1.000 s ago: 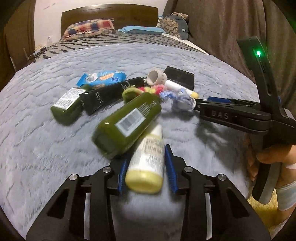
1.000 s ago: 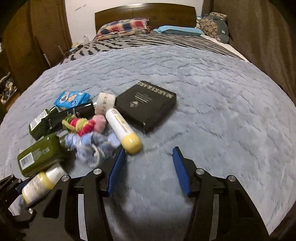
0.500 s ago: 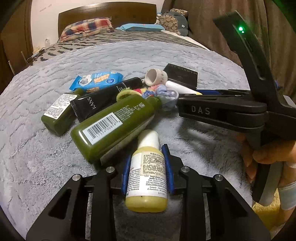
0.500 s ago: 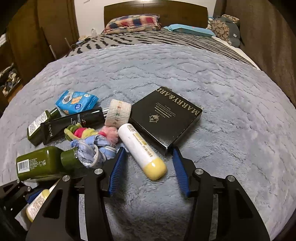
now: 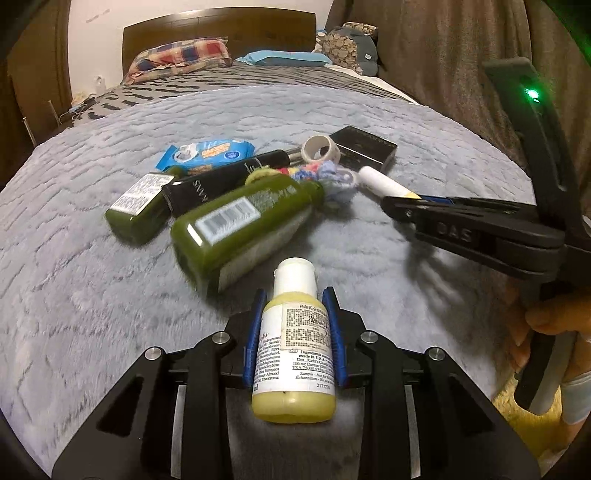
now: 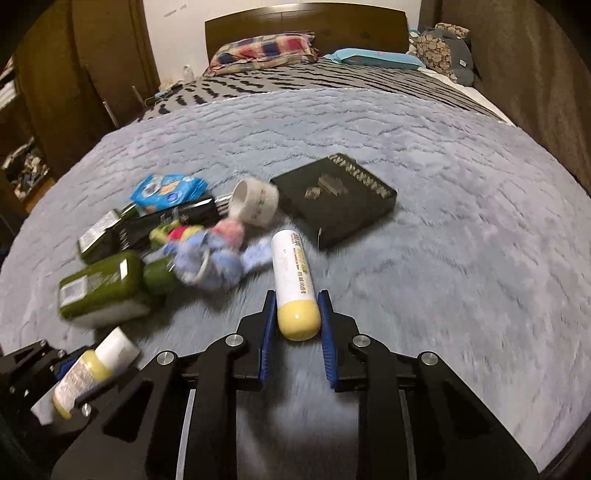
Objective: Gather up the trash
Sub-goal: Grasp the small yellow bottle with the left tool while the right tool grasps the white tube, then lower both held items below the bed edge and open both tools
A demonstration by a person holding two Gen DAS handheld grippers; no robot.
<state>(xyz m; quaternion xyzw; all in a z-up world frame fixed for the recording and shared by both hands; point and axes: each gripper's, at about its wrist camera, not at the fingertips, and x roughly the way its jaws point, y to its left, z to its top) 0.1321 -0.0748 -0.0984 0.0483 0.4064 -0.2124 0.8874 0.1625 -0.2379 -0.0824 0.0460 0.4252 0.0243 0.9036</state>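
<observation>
A pile of trash lies on a grey fleece blanket (image 5: 74, 295) on a bed. My left gripper (image 5: 294, 299) is shut on a small yellow lotion bottle (image 5: 295, 350) with a white cap, lifted clear of the pile; it also shows in the right wrist view (image 6: 85, 373). My right gripper (image 6: 296, 301) is closed around the yellow-capped end of a white tube (image 6: 293, 280); the tube also shows in the left wrist view (image 5: 384, 182). Two green bottles (image 5: 240, 225) (image 5: 136, 203), a black tube (image 5: 221, 181), a blue wipes pack (image 5: 207, 153), a tape roll (image 6: 255, 201) and colourful cloth scraps (image 6: 207, 254) lie in the pile.
A black flat box (image 6: 336, 197) lies right of the pile. Pillows (image 6: 258, 50) and a wooden headboard (image 6: 306, 22) stand at the far end. A brown curtain (image 5: 443, 55) hangs on the right. A wardrobe (image 6: 55, 92) stands at the left.
My left gripper has drawn back with the yellow bottle, off the big green bottle. My right gripper has moved onto the white tube and its jaws have closed around the yellow cap.
</observation>
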